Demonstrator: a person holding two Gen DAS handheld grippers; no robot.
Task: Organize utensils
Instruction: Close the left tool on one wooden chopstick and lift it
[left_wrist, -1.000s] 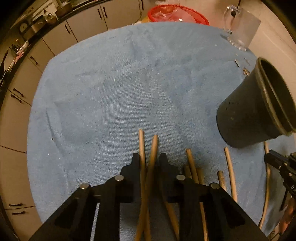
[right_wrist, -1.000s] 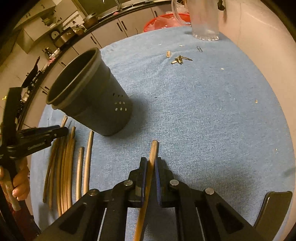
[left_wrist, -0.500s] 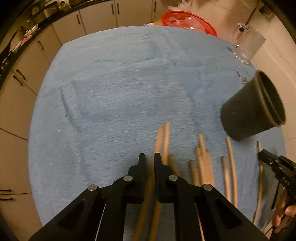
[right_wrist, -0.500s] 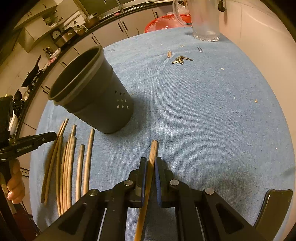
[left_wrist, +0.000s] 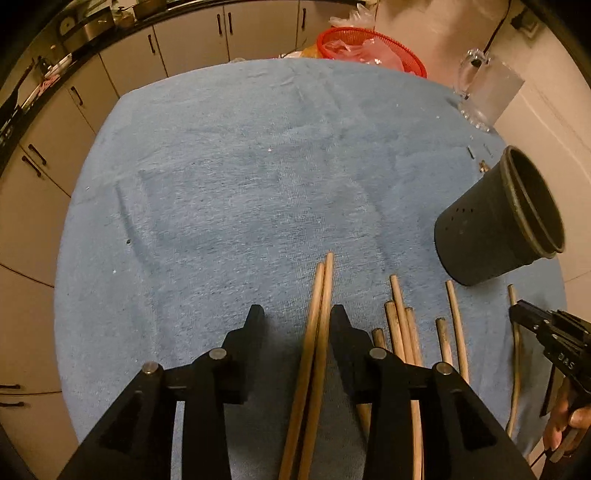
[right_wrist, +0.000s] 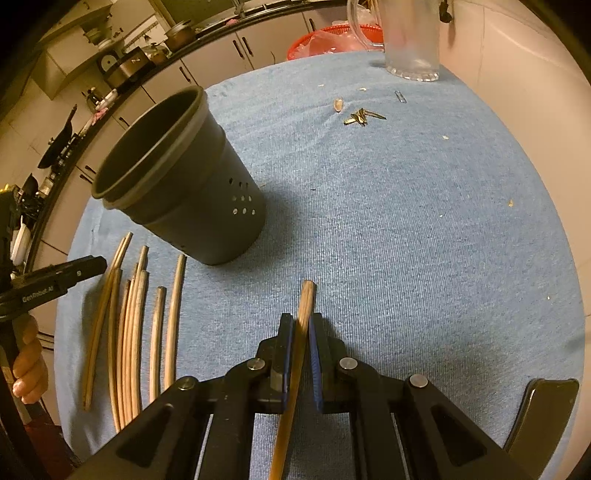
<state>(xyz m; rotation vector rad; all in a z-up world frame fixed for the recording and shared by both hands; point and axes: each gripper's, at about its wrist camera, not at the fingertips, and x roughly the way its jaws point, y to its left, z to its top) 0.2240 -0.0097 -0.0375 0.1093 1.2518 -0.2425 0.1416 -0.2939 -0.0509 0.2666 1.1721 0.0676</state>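
Note:
Several wooden chopsticks (left_wrist: 400, 325) lie side by side on the blue cloth (left_wrist: 240, 177). My left gripper (left_wrist: 295, 314) is open above two chopsticks (left_wrist: 319, 302) that lie between its fingers, close to the right one. A dark grey holder cup (left_wrist: 495, 229) stands to the right of them. My right gripper (right_wrist: 301, 325) is shut on one chopstick (right_wrist: 304, 306) and holds it over the cloth, to the right of the cup (right_wrist: 184, 177) and the row of chopsticks (right_wrist: 136, 325).
A clear glass mug (right_wrist: 410, 40) stands at the far edge, with small bits of debris (right_wrist: 360, 116) near it. A red basket (left_wrist: 369, 48) sits behind the table. Cabinets run along the left.
My left gripper was shut on two chopsticks and lifted them; now it has opened and they lie on the cloth between its fingers. My right gripper still holds its chopstick.

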